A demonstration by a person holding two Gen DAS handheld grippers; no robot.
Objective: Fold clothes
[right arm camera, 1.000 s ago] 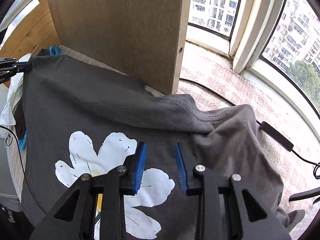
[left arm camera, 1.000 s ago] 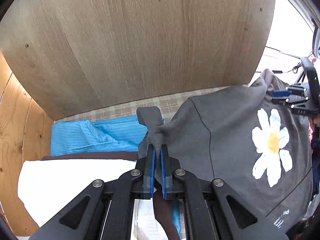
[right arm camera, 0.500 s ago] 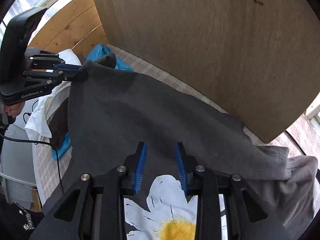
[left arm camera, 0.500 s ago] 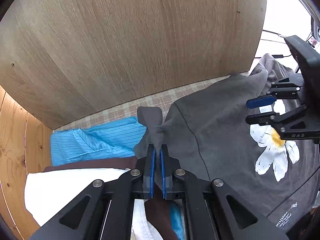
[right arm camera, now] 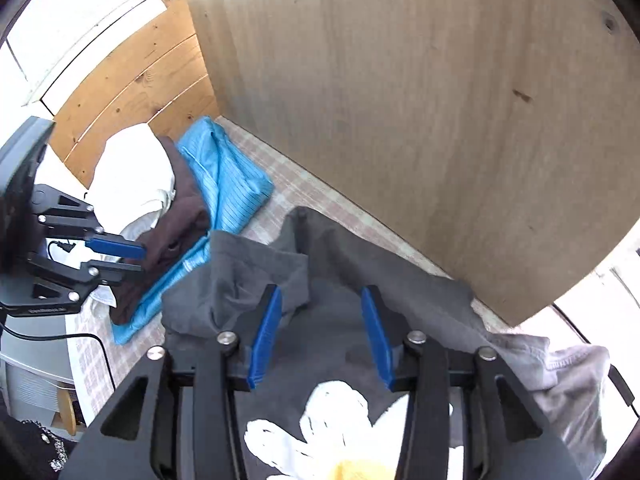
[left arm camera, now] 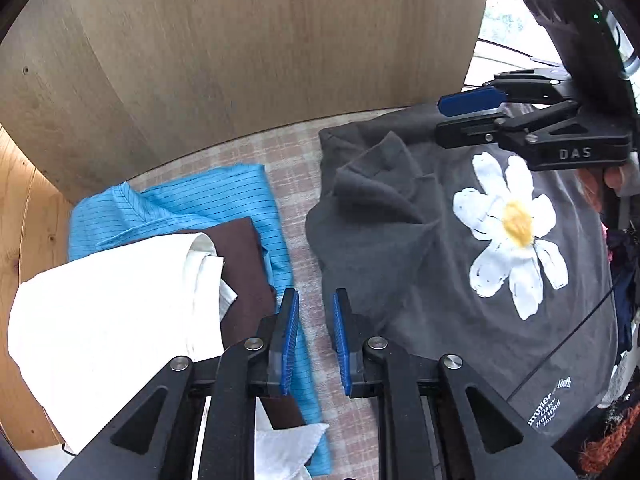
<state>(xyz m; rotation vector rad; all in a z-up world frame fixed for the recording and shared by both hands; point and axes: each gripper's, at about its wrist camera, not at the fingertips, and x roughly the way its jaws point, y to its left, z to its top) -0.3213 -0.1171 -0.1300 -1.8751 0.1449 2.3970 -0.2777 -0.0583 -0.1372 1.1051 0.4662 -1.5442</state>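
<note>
A dark grey T-shirt (left arm camera: pixel 400 264) with a white daisy print (left arm camera: pixel 508 232) lies on the checked cloth, its sleeve (left arm camera: pixel 380 176) flopped inward in loose folds. My left gripper (left arm camera: pixel 315 294) is open and holds nothing, low over the cloth just left of the shirt's edge. My right gripper (left arm camera: pixel 444 120) hovers open over the shirt's far part. In the right wrist view the right gripper (right arm camera: pixel 320 292) stands wide open above the crumpled sleeve (right arm camera: pixel 248 276) and the grey shirt (right arm camera: pixel 340 320), with the left gripper (right arm camera: pixel 138 260) open at the left.
A stack of folded clothes, white (left arm camera: pixel 104 312), brown (left arm camera: pixel 244 264) and blue striped (left arm camera: pixel 192 196), lies left of the shirt. An upright wood panel (left arm camera: pixel 240 48) closes the back. A black cable (right arm camera: pixel 92 340) runs at the table's left edge. Dark garments (left arm camera: pixel 624 280) sit at the far right.
My left gripper let go of the grey sleeve, opened and drew back; the sleeve dropped onto the shirt. My right gripper opened wider and swung left over the shirt.
</note>
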